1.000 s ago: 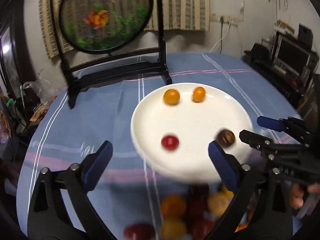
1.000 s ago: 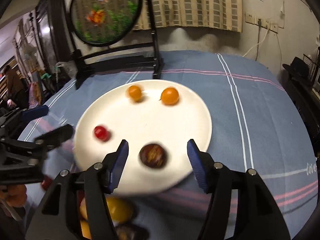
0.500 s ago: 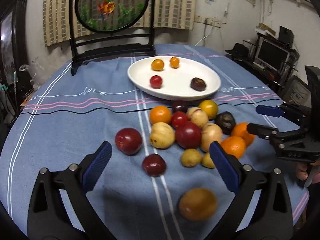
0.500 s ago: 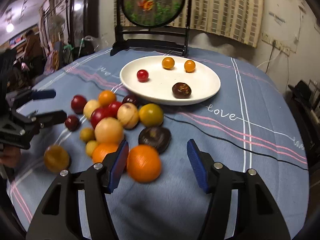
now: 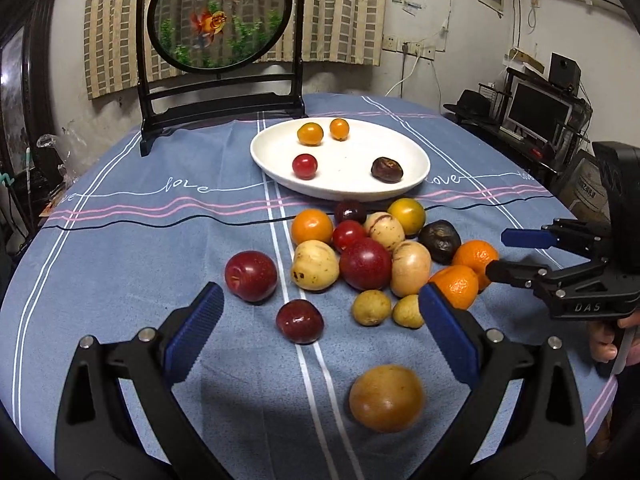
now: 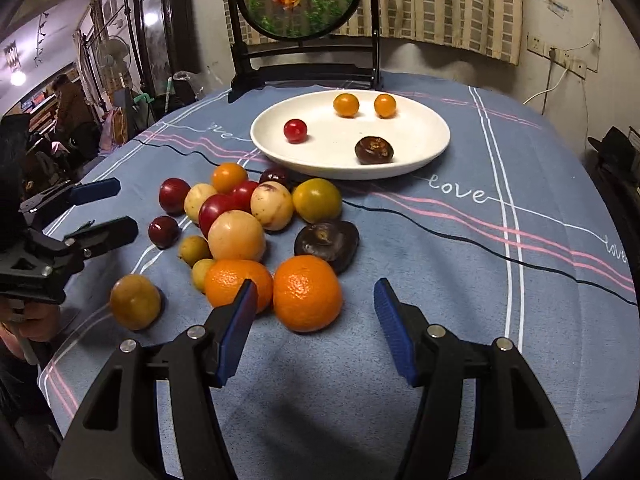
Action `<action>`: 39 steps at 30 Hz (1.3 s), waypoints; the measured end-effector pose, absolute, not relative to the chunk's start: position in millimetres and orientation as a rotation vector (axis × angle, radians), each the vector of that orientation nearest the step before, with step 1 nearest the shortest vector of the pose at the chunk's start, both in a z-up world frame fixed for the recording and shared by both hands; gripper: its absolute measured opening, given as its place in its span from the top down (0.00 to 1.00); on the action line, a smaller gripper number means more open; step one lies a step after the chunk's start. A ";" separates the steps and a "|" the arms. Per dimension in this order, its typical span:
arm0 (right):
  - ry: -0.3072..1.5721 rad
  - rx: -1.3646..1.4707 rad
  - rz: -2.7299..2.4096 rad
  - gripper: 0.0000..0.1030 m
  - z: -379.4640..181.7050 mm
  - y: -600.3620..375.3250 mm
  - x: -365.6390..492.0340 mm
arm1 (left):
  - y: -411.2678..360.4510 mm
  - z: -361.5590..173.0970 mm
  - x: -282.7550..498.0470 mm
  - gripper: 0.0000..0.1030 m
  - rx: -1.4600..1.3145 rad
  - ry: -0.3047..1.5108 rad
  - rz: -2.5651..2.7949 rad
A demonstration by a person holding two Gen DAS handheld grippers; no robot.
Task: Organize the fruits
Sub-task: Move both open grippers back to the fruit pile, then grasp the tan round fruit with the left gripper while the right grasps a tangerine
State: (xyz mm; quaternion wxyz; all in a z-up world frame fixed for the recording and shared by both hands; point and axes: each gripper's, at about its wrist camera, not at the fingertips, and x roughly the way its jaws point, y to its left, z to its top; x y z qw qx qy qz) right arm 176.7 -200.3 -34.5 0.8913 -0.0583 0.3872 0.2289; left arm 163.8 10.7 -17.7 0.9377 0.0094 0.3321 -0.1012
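A white plate holds two small orange fruits, a red one and a dark brown one. A pile of several red, yellow, orange and dark fruits lies on the cloth in front of the plate. My left gripper is open and empty above a small dark red fruit; a brownish-yellow fruit lies near it. My right gripper is open and empty just behind an orange. It also shows in the left wrist view.
A blue striped tablecloth covers the round table. A round goldfish screen on a black stand is behind the plate. Shelves with a monitor are at the right, furniture at the left.
Both grippers have pulled back from over the plate toward the near side of the table. The fruit pile is now in full view. Both stay open.
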 end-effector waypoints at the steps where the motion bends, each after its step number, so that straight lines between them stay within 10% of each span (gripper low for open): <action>1: 0.818 -0.116 0.477 0.48 -36.7 -200.2 178.8 | 10.5 -17.8 164.3 0.03 0.020 0.678 -0.205; 30: 0.822 -0.002 0.526 0.62 -37.6 -208.2 188.8 | 10.4 -24.0 134.7 0.04 -0.003 0.711 -0.432; 39: 0.811 -0.015 0.537 0.62 -35.6 -207.1 185.3 | -18.5 -43.2 125.4 0.27 0.166 0.803 -0.420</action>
